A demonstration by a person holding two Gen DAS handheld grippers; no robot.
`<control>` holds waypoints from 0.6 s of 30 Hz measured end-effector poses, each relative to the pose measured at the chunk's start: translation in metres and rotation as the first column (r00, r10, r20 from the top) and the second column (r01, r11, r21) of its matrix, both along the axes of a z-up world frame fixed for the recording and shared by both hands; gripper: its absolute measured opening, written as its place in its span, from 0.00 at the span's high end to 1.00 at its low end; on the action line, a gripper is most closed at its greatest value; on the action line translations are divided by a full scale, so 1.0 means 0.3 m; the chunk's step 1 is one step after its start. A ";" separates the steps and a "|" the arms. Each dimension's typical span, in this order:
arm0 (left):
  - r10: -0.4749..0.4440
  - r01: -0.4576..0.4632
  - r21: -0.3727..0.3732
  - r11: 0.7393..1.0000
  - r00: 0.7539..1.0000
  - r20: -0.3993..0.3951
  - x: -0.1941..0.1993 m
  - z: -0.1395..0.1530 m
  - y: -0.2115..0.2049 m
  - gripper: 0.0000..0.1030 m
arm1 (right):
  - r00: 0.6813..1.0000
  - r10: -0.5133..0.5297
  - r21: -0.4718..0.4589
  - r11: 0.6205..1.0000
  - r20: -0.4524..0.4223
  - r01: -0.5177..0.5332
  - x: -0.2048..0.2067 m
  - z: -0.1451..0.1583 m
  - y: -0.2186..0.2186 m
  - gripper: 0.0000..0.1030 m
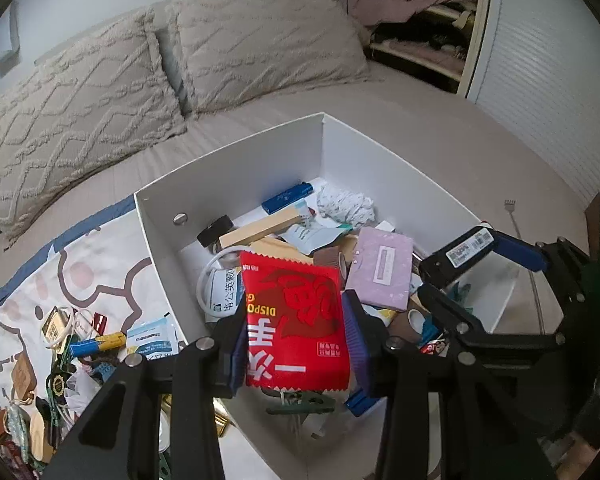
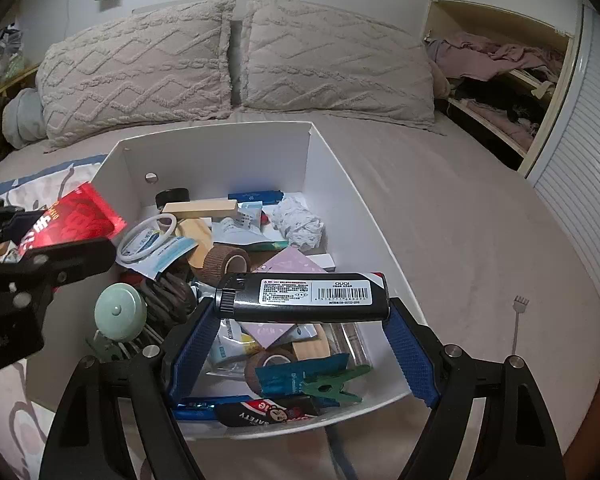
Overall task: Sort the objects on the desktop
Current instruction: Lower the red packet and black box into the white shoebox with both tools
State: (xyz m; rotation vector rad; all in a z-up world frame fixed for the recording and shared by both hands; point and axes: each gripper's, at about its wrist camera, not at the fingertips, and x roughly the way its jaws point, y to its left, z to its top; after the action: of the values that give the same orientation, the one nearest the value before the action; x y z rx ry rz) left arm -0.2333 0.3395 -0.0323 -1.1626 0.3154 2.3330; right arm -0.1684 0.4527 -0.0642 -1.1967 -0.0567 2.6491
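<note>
- The left gripper (image 1: 296,344) clamps a red packet (image 1: 294,320) by its side edges, keeping it flat above the white box (image 1: 236,160) for a clean drop
- The right gripper (image 2: 302,312) pinches a black lighter (image 2: 304,296) end to end, over the box's 5 o'clock corner
- Loose items (image 1: 80,340) wait on the printed cloth (image 1: 100,256) at 8 o'clock, outside the box
</note>
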 end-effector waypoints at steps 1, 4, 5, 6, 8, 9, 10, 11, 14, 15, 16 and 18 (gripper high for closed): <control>0.000 0.000 -0.014 1.000 1.000 0.005 -0.006 0.000 0.008 0.60 | 1.000 0.001 -0.002 1.000 0.001 -0.001 -0.002 -0.001 0.000 0.19; 0.000 0.001 -0.046 0.999 1.000 0.017 -0.018 -0.002 0.025 0.60 | 1.000 0.005 0.007 1.000 0.012 -0.005 -0.008 -0.009 -0.003 0.19; -0.002 0.003 -0.052 0.999 1.000 0.025 -0.022 -0.006 0.029 0.60 | 1.000 0.006 0.010 1.000 0.016 -0.007 -0.009 -0.011 -0.004 0.19; -0.002 0.004 -0.059 0.998 1.000 0.029 -0.027 -0.010 0.031 0.60 | 1.000 0.007 0.016 1.000 0.020 -0.007 -0.009 -0.013 -0.005 0.19; 0.000 0.003 -0.075 0.997 0.999 0.034 -0.037 -0.019 0.035 0.60 | 1.000 0.011 0.016 1.000 0.025 -0.011 -0.009 -0.015 -0.007 0.19; -0.001 0.004 -0.080 0.997 0.999 0.037 -0.040 -0.024 0.036 0.60 | 1.000 0.012 0.015 1.000 0.025 -0.013 -0.010 -0.015 -0.008 0.19; 0.003 0.001 -0.082 0.997 0.999 0.045 -0.046 -0.031 0.035 0.60 | 1.000 0.012 0.017 1.000 0.026 -0.012 -0.009 -0.014 -0.008 0.19; 0.006 -0.002 -0.081 0.997 0.999 0.052 -0.051 -0.035 0.035 0.60 | 1.000 0.012 0.018 1.000 0.026 -0.013 -0.007 -0.014 -0.008 0.19; 0.010 -0.004 -0.079 0.997 0.997 0.076 -0.066 -0.051 0.039 0.60 | 0.999 0.021 0.024 0.999 0.032 -0.021 -0.006 -0.016 -0.011 0.19; 0.009 -0.003 -0.085 0.996 0.997 0.081 -0.069 -0.056 0.042 0.60 | 0.999 0.032 0.023 0.999 0.032 -0.032 -0.006 -0.018 -0.014 0.19; 0.008 -0.001 -0.088 0.996 0.996 0.086 -0.072 -0.061 0.045 0.60 | 0.999 0.036 0.020 0.999 0.035 -0.037 -0.006 -0.020 -0.014 0.19; 0.011 -0.002 -0.090 0.996 0.995 0.104 -0.079 -0.070 0.048 0.60 | 0.999 0.032 0.026 0.999 0.042 -0.033 -0.008 -0.024 -0.013 0.19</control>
State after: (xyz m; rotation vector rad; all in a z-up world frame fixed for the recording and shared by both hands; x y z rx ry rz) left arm -0.2570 0.3540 -0.0535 -1.3247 0.3829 2.2741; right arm -0.1707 0.4488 -0.0714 -1.2521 -0.1199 2.6429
